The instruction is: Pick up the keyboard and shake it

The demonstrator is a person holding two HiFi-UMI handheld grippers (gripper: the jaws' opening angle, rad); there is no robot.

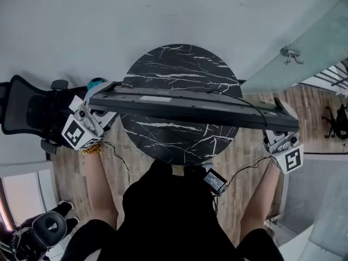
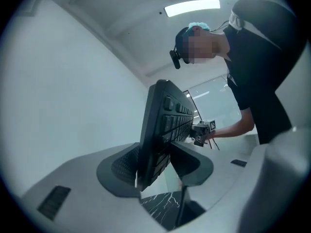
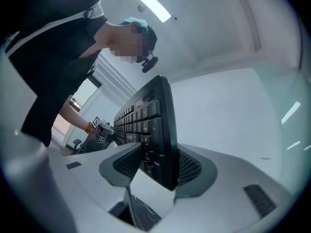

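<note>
- The table (image 1: pixel 179 64) is round and black with white veins. It lies below my hands, and the keyboard does not touch it.
- The keyboard (image 1: pixel 190 106) is in the air above the table, across my front. It is turned on its long edge, with the keys toward my body.
- My left gripper (image 2: pixel 155 171) is closed on the left end of the keyboard. The jaws stand only as far apart as the keyboard is thick.
- My right gripper (image 3: pixel 158 171) holds the right end in the same way, one jaw on the key side and one on the back.
- The pads (image 2: pixel 121 165) cover only the last part of each end, so I judge the hold is rather short.
- The lifting looks finished, so I think the step now is the shake. To do it well, I should:
  - move both hands together, in the same direction and rhythm;
  - use short strokes, so the keyboard does not twist or slide out;
  - keep even pressure, because keys can sink under a pad;
  - stay above the table, so a slip means only a small fall.
</note>
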